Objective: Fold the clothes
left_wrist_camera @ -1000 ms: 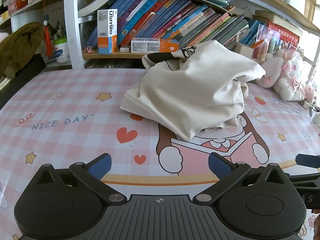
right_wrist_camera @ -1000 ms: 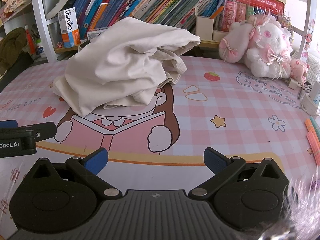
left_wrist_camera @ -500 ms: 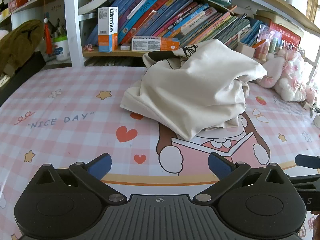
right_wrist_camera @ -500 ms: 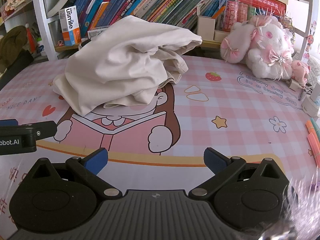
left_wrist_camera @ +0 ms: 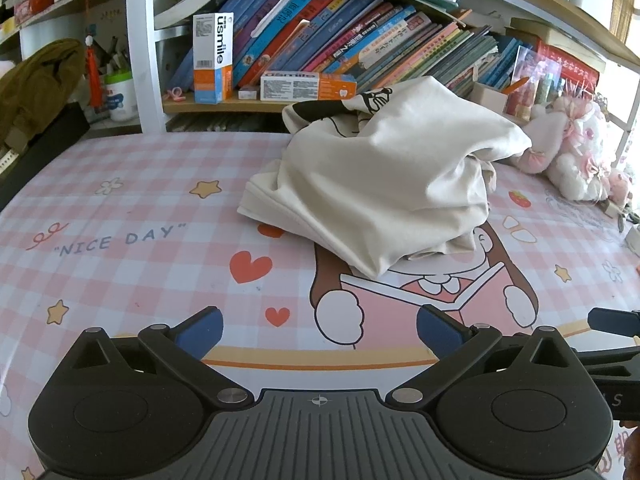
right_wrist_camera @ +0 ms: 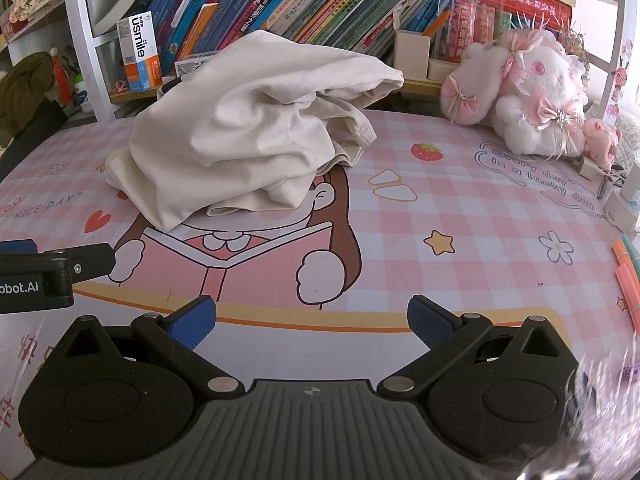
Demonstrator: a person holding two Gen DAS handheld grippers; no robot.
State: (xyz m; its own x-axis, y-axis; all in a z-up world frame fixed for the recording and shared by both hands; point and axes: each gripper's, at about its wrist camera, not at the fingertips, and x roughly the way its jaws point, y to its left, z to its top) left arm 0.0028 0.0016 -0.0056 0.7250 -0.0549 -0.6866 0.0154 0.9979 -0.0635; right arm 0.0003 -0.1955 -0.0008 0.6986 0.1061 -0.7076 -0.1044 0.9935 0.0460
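Left claw (left_wrist_camera: 319,330) and right claw (right_wrist_camera: 312,318), two in all, hovered over the near edge of the counter (right_wrist_camera: 460,216), each with its blue pads spread wide apart and gripping nothing. One cream garment (right_wrist_camera: 244,132) lay crumpled in a heap toward the counter's far edge, well apart from both claws. One white plush rabbit (right_wrist_camera: 532,92) sat at the far right corner.

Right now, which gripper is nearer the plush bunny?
Right. The right gripper is open over the mat, with the plush bunny ahead to its right. The left gripper, also open, sits farther left, beyond it.
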